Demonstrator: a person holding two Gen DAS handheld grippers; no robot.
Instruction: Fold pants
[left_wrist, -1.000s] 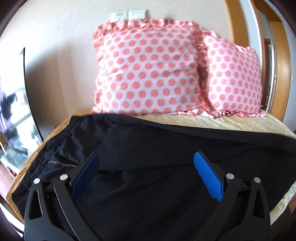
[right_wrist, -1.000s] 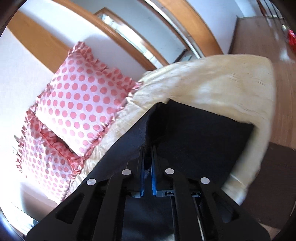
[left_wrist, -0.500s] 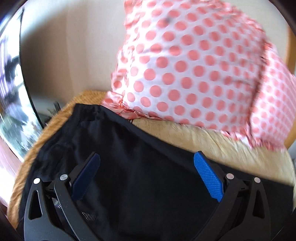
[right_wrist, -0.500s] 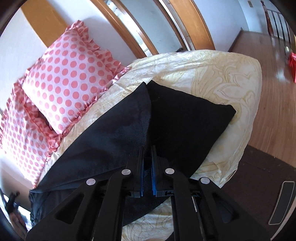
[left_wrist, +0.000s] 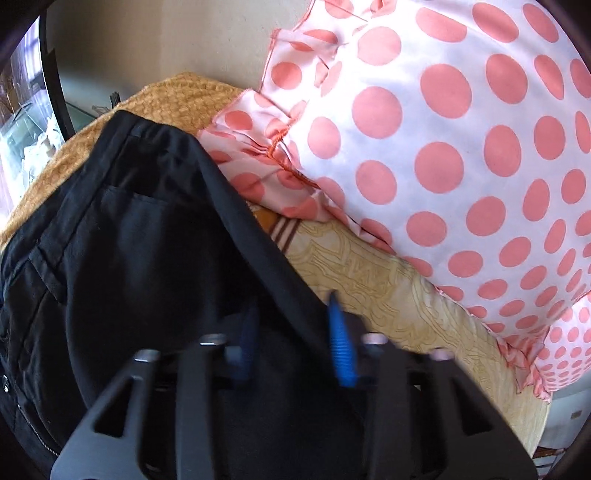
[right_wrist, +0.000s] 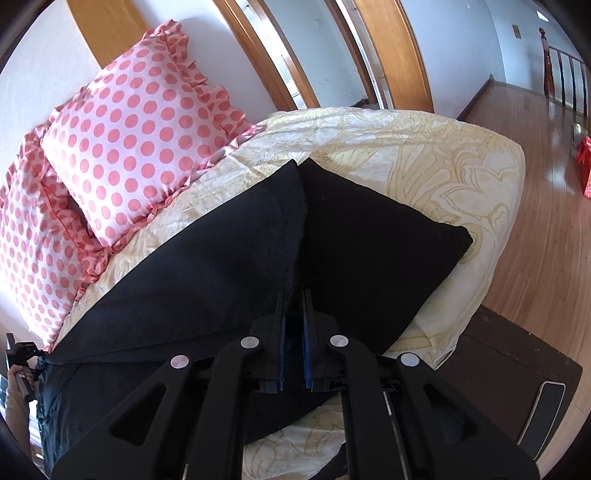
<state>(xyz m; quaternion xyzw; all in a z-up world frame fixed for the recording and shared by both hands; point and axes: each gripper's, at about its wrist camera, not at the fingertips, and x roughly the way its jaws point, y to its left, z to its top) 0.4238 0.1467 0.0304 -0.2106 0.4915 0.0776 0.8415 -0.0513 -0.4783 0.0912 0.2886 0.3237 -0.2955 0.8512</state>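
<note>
The right gripper (right_wrist: 293, 317) fingers clench the black cotton pants (right_wrist: 229, 266), while the left gripper (left_wrist: 295, 332) fingers, half-closed astride the far edge, may slip off it.

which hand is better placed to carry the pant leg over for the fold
Right. The right gripper is shut on the black fabric pants at the leg; the left gripper's jaws are apart by the waistband.

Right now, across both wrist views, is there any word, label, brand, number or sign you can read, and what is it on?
None: neither view shows readable text.
Black pants: pocket and seams, no label visible.
Polka-dot pillow: dots only.
Cream bedspread: scroll pattern, no letters.
Small wall plate: too small to read.
Red object on the floor: cut off, nothing legible.
</note>
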